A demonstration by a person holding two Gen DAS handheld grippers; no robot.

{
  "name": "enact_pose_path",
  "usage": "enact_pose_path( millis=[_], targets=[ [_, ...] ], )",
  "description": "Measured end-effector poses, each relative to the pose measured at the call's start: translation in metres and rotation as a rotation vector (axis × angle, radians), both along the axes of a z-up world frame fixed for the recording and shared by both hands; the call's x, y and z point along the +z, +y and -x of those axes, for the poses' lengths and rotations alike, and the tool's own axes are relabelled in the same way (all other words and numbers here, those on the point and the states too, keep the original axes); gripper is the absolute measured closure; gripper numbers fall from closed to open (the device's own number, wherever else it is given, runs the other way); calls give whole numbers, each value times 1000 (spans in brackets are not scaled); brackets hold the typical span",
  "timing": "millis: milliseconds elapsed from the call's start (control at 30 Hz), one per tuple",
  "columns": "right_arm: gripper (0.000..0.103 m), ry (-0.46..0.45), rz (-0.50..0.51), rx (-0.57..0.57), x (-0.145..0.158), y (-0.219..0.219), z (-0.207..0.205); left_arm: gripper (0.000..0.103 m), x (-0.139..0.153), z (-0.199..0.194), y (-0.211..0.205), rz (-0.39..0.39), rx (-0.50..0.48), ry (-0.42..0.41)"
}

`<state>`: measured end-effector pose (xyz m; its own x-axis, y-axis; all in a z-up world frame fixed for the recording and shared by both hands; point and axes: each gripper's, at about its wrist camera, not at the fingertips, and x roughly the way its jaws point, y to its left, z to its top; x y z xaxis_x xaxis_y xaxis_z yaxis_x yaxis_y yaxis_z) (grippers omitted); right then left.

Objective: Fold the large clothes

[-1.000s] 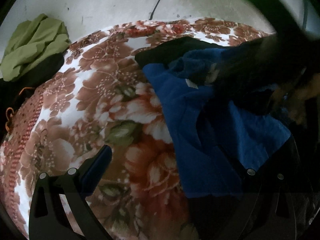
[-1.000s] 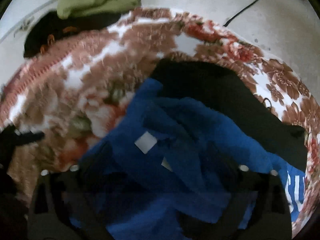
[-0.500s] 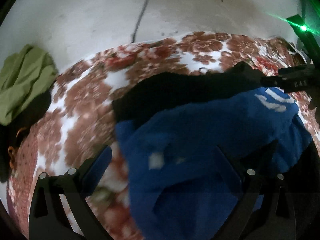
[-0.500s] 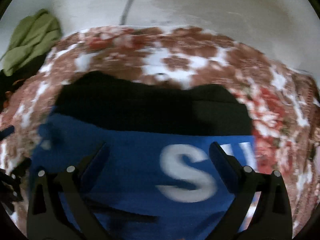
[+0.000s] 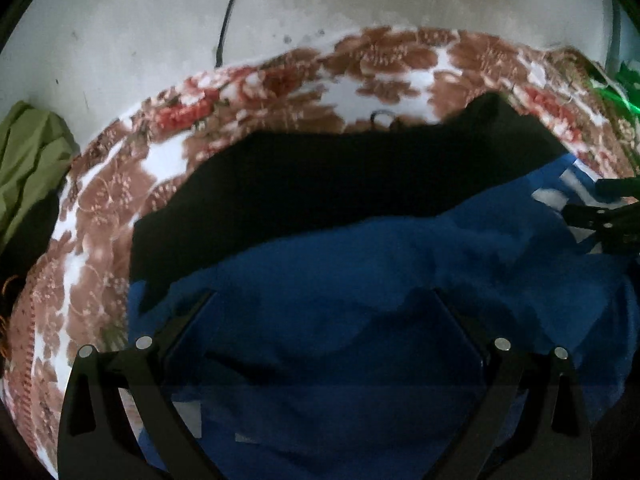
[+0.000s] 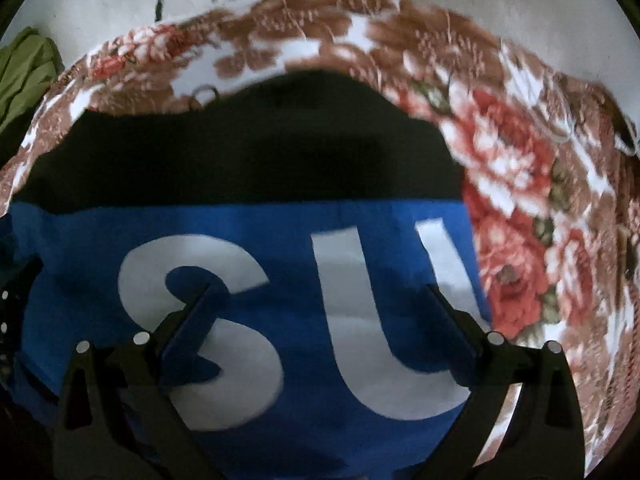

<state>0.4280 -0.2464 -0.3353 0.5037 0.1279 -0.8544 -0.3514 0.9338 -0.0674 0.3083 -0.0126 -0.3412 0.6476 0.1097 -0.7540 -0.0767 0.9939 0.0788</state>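
Note:
A blue garment [image 5: 360, 280] with big white letters [image 6: 208, 320] lies on a floral blanket [image 5: 120, 208], with a black band of cloth [image 5: 320, 184] along its far edge. In the right wrist view the blue cloth [image 6: 280, 232] lies fairly flat; in the left wrist view it is rumpled. My left gripper [image 5: 324, 300] is open, low over the rumpled blue cloth. My right gripper [image 6: 318, 292] is open, low over the white letters. The right gripper's black body [image 5: 608, 220] shows at the right edge of the left wrist view.
A green garment [image 5: 28, 160] lies bunched on a dark one at the blanket's left edge, also visible in the right wrist view [image 6: 24, 68]. A pale wall [image 5: 360, 0] with a black cable [image 5: 228, 12] stands behind the blanket [image 6: 540, 200].
The bunched blue garment has been spread out; its lettered side now lies flat. Both grippers have moved over the garment and closer to the cloth. Both stay open.

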Motion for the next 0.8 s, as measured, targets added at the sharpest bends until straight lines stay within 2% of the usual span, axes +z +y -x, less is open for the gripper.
enact_pose_path(
  millis=[133,200,233,333,400,500,633,800],
  targets=[
    [5,-41,22,28,-8,-4,0,4,-7,5,9,3,-26,-3],
    [5,-115,109,3,-6,-10,0,4,-8,8,15,-12,-37,-5],
    [5,-124,117,-11,-6,-14,-2,4,-8,9,17,-18,-43,-6],
    [5,-90,55,-27,-10,-38,-13,4,-8,15,25,-36,-78,-8],
    [5,-69,26,-13,-15,-47,-15,4,-4,20,23,-80,-80,-16],
    [5,-102,82,-8,-10,-44,-9,5,7,27,22,-138,-49,-38],
    [5,-119,63,-33,7,-47,3,5,20,38,41,-77,28,-24],
    [5,-121,18,-43,30,-59,34,5,31,71,54,2,85,-12]
  ],
)
